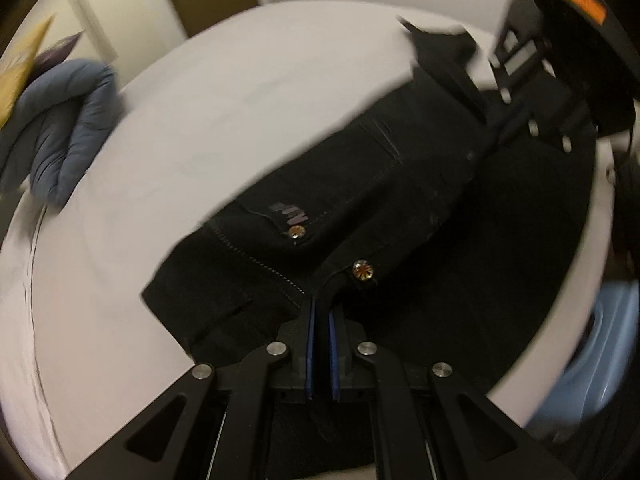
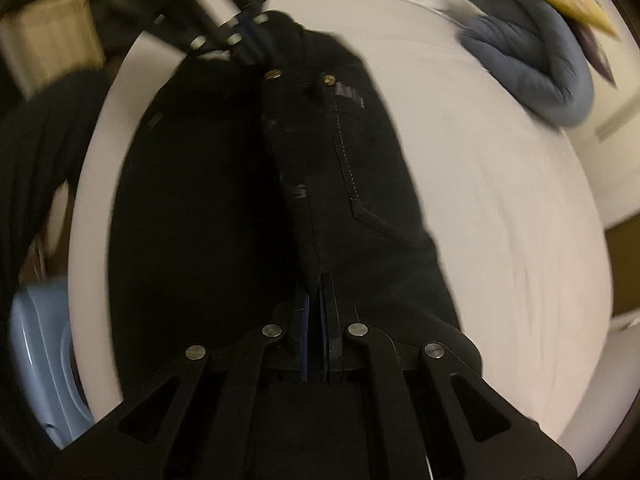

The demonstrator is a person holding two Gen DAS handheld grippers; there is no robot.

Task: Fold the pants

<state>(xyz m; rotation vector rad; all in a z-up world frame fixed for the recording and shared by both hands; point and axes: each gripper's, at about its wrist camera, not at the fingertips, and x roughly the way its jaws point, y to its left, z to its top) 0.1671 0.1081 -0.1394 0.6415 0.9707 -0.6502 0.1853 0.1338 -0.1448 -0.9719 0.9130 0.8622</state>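
Observation:
Black pants lie partly lifted over a white surface, with stitched pockets and two metal buttons showing. My left gripper is shut on the pants' edge just below one button. At the upper right of the left wrist view, my right gripper pinches the far end of the same edge. In the right wrist view the right gripper is shut on a fold of the pants, and the left gripper grips the cloth by the buttons at the top. The fabric stretches between the two.
A bunched blue-grey cloth lies on the white surface beyond the pants, with a yellow item behind it. A light blue container stands beside the surface's edge. Walls and a brown door are behind.

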